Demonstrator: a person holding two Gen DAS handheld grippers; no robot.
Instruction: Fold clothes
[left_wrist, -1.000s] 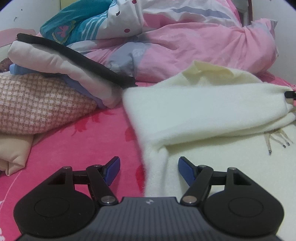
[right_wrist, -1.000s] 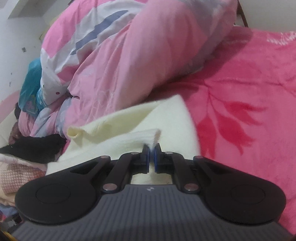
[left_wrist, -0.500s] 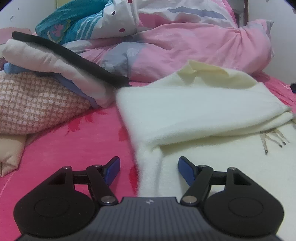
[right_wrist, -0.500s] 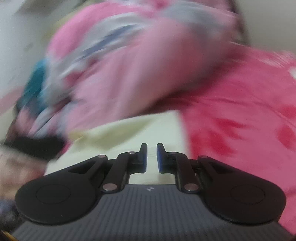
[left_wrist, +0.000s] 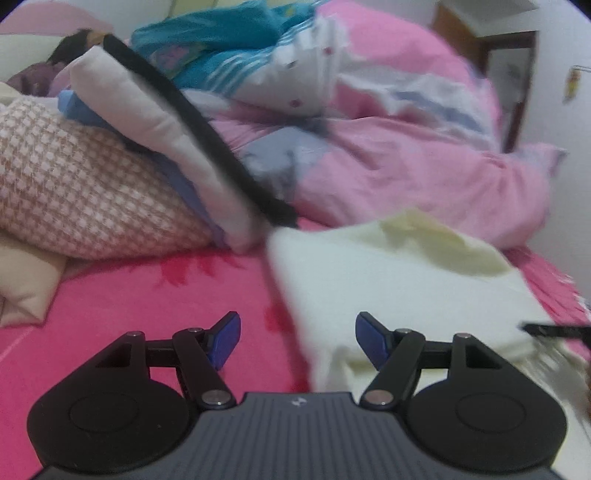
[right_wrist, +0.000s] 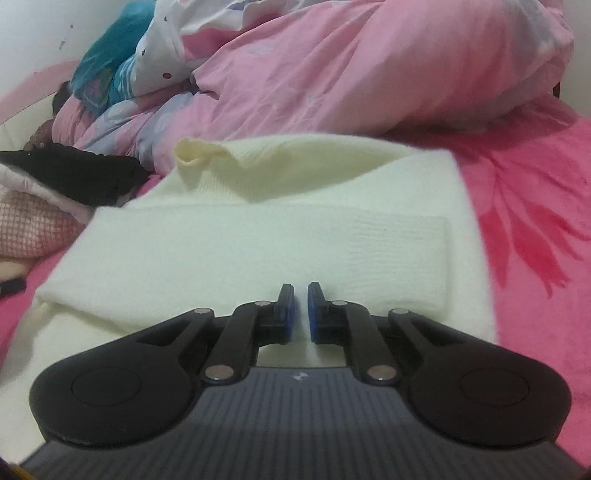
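We look along both tools at a bed covered by a bright pink blanket (right_wrist: 535, 229).

Left wrist view: our left gripper (left_wrist: 297, 339) has its blue pads (left_wrist: 225, 341) spread wide apart, with nothing between them. Under the gap lies bare pink blanket, and the near edge of the cream sweater (left_wrist: 399, 280) passes beneath the right-hand pad; we see no pad pressing on cloth. The sweater spreads ahead and to the right of this tool, its folded upper layer lying across the body. Ahead and to the left rises a stack of folded clothes (left_wrist: 147, 122), its top piece edged with a black band, resting on a checked pink-and-white cushion (left_wrist: 81, 195). Farther ahead is a heaped pink duvet (left_wrist: 424, 155). At the right edge a dark fingertip of the other tool shows, blurred.

Right wrist view: our right gripper (right_wrist: 300, 312) is closing, its pads nearly together with only a slim gap. We see no cloth pinched between the pads; the cream sweater shows through the gap and lies directly beneath and ahead of the fingers, spread flat, with a sleeve folded across it and a curled cuff (right_wrist: 192, 155) ahead to the left. The duvet is beyond it.
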